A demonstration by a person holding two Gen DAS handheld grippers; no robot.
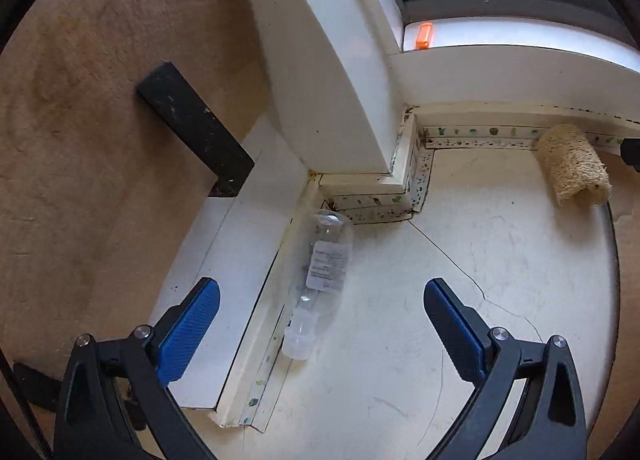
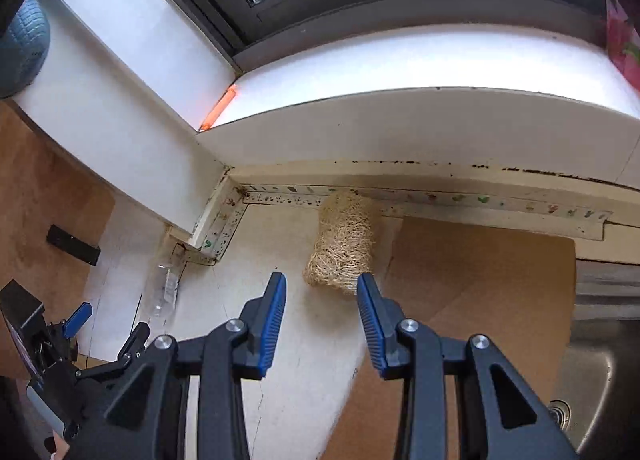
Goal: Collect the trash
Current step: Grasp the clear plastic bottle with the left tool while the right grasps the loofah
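Note:
A clear empty plastic bottle (image 1: 320, 280) with a white label lies on the white counter (image 1: 500, 300) along the left ledge, its capped neck towards me. My left gripper (image 1: 322, 292) is open wide and hovers over it, one finger on each side, not touching. The bottle shows faintly in the right wrist view (image 2: 166, 288), beside the left gripper (image 2: 104, 324). My right gripper (image 2: 322, 280) is open and empty, its tips just short of a tan loofah sponge (image 2: 344, 242). The loofah also shows in the left wrist view (image 1: 572, 163).
An orange lighter (image 1: 424, 35) lies on the white windowsill (image 2: 420, 59). A brown board (image 2: 480, 280) covers the counter on the right, next to a steel sink (image 2: 592, 372). Stained wall trim (image 1: 480, 137) runs behind. A black bar (image 1: 192, 123) sits on the brown surface at left.

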